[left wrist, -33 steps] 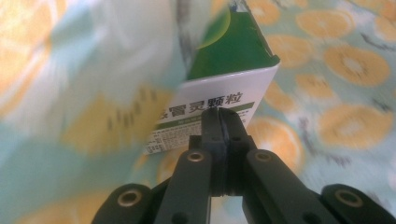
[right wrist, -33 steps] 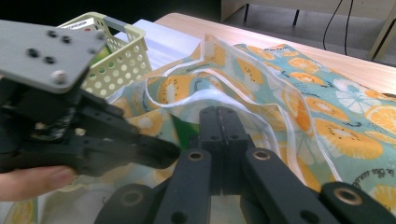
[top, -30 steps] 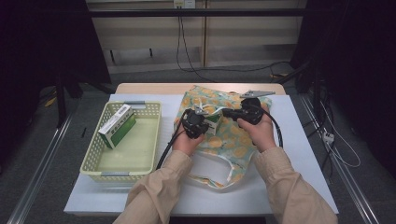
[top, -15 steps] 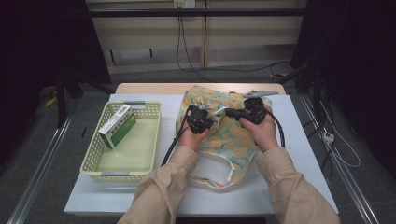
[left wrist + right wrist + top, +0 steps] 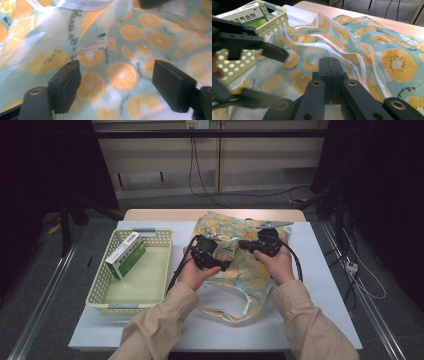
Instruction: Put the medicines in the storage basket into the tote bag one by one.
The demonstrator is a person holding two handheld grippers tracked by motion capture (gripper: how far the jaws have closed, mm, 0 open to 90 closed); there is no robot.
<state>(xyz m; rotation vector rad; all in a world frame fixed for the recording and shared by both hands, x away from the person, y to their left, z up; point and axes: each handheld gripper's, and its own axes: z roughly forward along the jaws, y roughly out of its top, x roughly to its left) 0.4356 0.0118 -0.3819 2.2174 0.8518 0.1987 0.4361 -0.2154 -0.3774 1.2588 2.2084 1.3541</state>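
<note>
A fabric bag (image 5: 250,272) printed with orange slices on pale teal lies on the white table, white handles toward the person. Held just above it, my left gripper (image 5: 222,261) is open; in its own view the wide-apart jaws (image 5: 116,66) frame the cloth (image 5: 122,75) and hold nothing. My right gripper (image 5: 241,243) points left toward it. In the right gripper view its jaws (image 5: 329,60) are pressed together at the bag's white-trimmed rim (image 5: 342,58), and a fold of the cloth stands raised there. The left gripper's open fingers (image 5: 274,52) show at that view's left.
A pale yellow-green perforated basket (image 5: 100,292) stands left of the bag and holds a green and white box (image 5: 125,254) at its far left; both show in the right gripper view, basket (image 5: 275,18) and box (image 5: 244,15). Cables trail from both grippers.
Both hands have shifted only slightly over the bag. The right gripper has stayed shut at the raised fold and the left one has stayed open.
</note>
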